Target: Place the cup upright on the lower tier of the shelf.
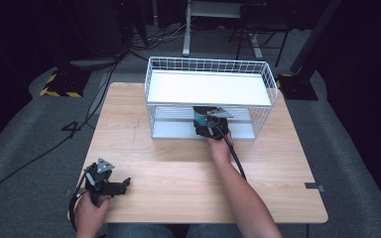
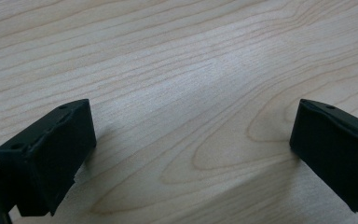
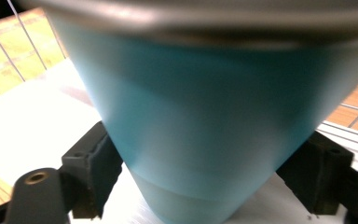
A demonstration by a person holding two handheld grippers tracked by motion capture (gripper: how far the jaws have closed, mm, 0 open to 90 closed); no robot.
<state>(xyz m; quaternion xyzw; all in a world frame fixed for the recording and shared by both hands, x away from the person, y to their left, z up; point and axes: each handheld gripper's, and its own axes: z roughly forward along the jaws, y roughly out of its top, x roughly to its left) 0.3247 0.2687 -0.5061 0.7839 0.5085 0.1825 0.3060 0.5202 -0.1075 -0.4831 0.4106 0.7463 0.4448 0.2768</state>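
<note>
A teal cup (image 1: 200, 119) with a grey rim stands in the lower level of a white wire rack (image 1: 151, 84), under its white top shelf. My right gripper (image 1: 203, 125) reaches in from the front and is shut on the cup (image 3: 205, 116). In the right gripper view its black pads (image 3: 95, 163) press the cup's lower sides. My left gripper (image 1: 121, 187) rests at the front left of the table and points right. It is open, with bare wood between its pads (image 2: 51, 149).
The wooden table (image 1: 178, 168) carries the rack at its far middle. Thin wire walls close the rack's sides and back, and its front is open. A black cable (image 1: 235, 156) trails back along the right forearm. Around the table lie dark floor, cables and stands.
</note>
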